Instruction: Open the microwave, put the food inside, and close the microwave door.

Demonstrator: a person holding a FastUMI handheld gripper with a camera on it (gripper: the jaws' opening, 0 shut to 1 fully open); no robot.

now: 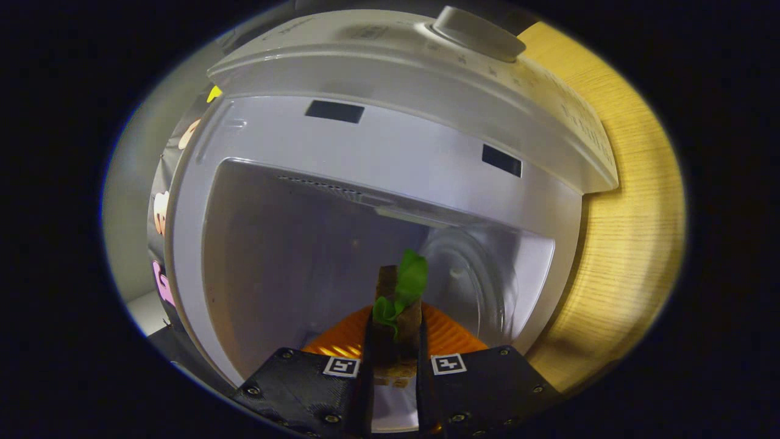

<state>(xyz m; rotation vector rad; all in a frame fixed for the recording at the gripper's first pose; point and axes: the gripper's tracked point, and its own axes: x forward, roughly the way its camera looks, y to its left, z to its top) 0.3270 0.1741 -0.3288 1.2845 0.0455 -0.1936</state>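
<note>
**Orange plate into the open oven**

White plastic microwave (390,152), door open, cavity ahead. Gripper (396,366) clenched on brown sandwich with green lettuce (399,299), over ridged orange plate (451,335) at cavity mouth. Advance level; release over glass turntable (469,274).

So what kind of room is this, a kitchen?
Probably a kitchen-like setup. An open white microwave sits on a wooden counter, its glass turntable showing inside. The hand-held gripper is shut on a sandwich at the microwave's opening, over an orange plate.
</note>
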